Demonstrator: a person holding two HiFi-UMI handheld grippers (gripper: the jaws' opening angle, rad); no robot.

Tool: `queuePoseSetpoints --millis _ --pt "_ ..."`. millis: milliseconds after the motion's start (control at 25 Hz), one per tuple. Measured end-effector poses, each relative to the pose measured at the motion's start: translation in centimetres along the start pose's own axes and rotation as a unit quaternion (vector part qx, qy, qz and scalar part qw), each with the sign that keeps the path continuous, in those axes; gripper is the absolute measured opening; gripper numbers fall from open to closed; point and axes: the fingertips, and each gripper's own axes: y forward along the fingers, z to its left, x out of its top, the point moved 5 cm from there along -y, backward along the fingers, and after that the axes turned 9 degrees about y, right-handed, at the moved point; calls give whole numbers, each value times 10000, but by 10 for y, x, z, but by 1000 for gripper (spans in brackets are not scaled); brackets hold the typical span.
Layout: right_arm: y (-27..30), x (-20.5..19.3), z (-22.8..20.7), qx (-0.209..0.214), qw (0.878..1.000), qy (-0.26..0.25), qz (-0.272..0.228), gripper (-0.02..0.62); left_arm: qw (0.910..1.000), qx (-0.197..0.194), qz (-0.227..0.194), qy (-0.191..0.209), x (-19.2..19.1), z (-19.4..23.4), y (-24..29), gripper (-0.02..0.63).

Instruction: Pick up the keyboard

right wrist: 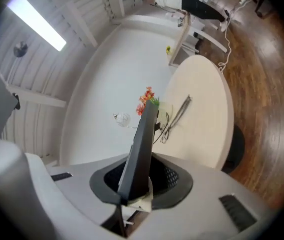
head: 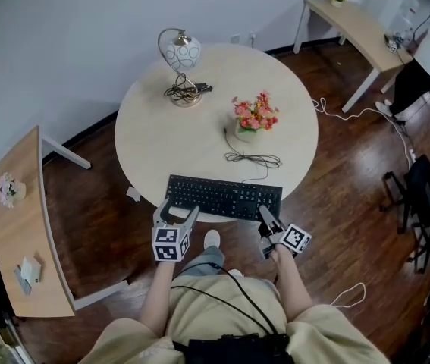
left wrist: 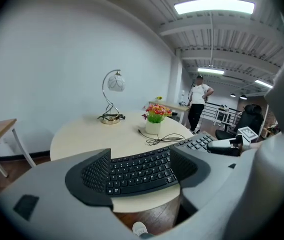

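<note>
A: Black flat keyboard (head: 224,197) at 6 o'clock on round pale counter (head: 161,127); right gripper (head: 265,217) jaws pinched on its right end.
B: Left gripper (head: 178,212) jaws wide, empty. Suggest closing on left end, then lifting level.

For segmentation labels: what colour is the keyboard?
Black; the keyboard shows best in the head view.
</note>
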Motion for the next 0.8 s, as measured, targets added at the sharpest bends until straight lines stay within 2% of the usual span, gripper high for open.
queuePoseSetpoints --millis 160,280,400,480,680,800 --pt "19 27 76 28 9939 -1047 -338 83 9982 -13 -402 437 40 -6 -13 371" --pt "34 46 140 218 9789 -1989 -424 81 9949 -22 -844 545 80 -8 -23 371" --pt "45 62 198 259 9604 -2712 -584 81 9913 -73 -1222 488 115 -7 -30 371" --pt "48 70 235 181 9419 -3282 -690 81 9879 -83 -1468 485 139 -6 -35 371" --pt "49 77 312 52 8799 -4660 -921 81 9743 -101 -2107 785 208 -7 -56 371" --pt "45 75 339 69 8583 -4996 -1166 81 9641 -77 -2485 934 238 -9 -74 350"
